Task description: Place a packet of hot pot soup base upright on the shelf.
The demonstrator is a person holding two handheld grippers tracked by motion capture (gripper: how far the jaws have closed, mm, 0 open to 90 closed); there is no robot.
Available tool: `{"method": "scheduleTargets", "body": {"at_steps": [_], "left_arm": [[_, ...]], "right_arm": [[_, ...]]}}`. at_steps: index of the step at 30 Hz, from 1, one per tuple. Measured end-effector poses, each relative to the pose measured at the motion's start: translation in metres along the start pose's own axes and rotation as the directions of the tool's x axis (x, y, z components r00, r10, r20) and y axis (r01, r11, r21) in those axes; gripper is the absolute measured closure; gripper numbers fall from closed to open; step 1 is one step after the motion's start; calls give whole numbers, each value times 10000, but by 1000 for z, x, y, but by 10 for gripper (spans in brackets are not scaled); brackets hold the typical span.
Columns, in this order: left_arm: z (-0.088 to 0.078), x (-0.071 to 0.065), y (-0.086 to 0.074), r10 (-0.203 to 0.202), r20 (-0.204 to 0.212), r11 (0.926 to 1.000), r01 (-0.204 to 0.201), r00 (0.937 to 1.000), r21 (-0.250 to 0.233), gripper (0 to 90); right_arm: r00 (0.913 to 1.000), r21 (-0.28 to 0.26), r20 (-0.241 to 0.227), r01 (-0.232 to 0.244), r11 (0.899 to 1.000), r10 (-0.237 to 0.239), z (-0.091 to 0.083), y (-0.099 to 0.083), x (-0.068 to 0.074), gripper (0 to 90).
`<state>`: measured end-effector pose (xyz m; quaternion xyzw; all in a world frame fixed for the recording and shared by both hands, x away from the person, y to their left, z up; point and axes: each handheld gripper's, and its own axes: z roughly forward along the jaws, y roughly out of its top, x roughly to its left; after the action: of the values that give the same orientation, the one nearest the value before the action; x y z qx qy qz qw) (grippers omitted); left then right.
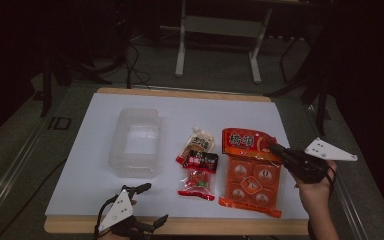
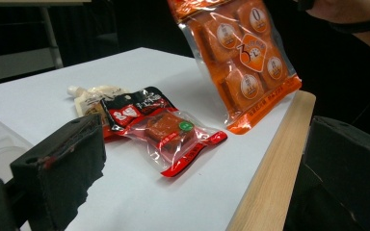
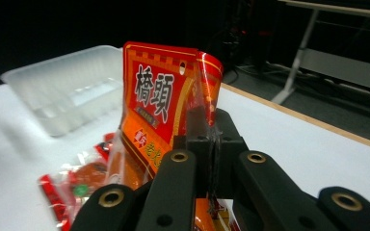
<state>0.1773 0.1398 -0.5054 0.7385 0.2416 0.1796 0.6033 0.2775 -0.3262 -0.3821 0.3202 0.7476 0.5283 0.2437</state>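
Orange packet (image 1: 250, 172) in right gripper (image 1: 280, 151) — lower edge near table edge (image 1: 180, 225)

On the table (image 1: 95, 150), the tray (image 1: 135, 142) lies left, two small packets (image 1: 197, 165) in the middle, and the large pouch (image 1: 250, 175) right, its far end lifted off.

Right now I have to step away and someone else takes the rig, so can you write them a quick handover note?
Right hand-held gripper: shut on the top edge of the orange snack pack, which is tilted up with its bottom edge near the table's front edge.
Left hand-held gripper: open, holding nothing, at the table's front left edge.
Clear plastic tray: empty, on the white table.
Red snack packet and beige pouch: lying flat between tray and orange pack.
Done: orange pack gripped.
Left: probably placing all three in the tray.
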Motion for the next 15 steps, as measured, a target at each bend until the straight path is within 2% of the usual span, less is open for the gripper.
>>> {"method": "scheduleTargets", "body": {"at_steps": [1, 4, 11, 15], "left_arm": [[0, 0, 0, -39, 48, 10000, 39, 10000, -11, 13], [0, 1, -1, 20, -2, 10000, -20, 10000, 0, 13], [1, 0, -1, 92, -44, 10000, -92, 9999, -2, 13], [0, 1, -1, 50, 15, 10000, -50, 10000, -15, 13]], "right_arm": [[9999, -64, -86, 66, 10000, -67, -3, 1, 3, 888], [9966, -350, -808, 121, 9993, -149, -11, 3, 10, 888], [9929, -596, -1032, 532, 9968, -591, -26, 8, 26, 888], [9860, -912, -1510, 571, 9942, -705, -30, 14, 33, 888]]}}
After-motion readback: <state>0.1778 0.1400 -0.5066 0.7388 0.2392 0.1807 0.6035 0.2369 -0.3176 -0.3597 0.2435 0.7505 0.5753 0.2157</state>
